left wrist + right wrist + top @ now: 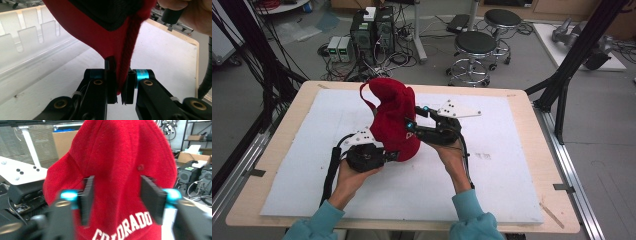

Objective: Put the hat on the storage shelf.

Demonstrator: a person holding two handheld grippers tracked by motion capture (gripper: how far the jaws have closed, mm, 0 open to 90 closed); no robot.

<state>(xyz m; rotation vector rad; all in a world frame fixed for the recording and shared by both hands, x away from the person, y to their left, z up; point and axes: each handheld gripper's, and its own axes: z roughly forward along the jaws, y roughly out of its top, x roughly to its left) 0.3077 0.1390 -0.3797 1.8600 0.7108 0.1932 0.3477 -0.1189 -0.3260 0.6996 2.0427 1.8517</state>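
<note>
Nearest you, your two sleeved forearms come over the worktop's (522,150) near edge. Your left hand-held gripper (388,156) sits low, just left of the middle of the white sheet (312,170), and in the left gripper view its jaws are clamped on the bottom edge of the red cap (100,37), the red cloth and a raised seam pinched between the two black pads (111,82). The cap's dark lining shows above them.

In the high view the red cap (394,120) stands on end, its long axis close to upright, crown side facing right toward your right hand and a curved strip of red rising to its top left. Whether the lower rim touches the sheet you cannot tell; the left hand-held gripper and your hand cover it.

Your right hand-held gripper (417,117) reaches in from the right at mid height. In the right gripper view (118,202) its jaws stand wide apart, grasping nothing, one on each side of the cap's front, with white letters reading roughly "COLORADO" (125,227) below them; the jaws are blurred and the first letters are partly cut off.

Bare sheet lies open on all sides of the cap, widest toward the left and right edges. Beyond the far edge stand stools (474,47) and computer boxes (372,30) on the floor.
</note>
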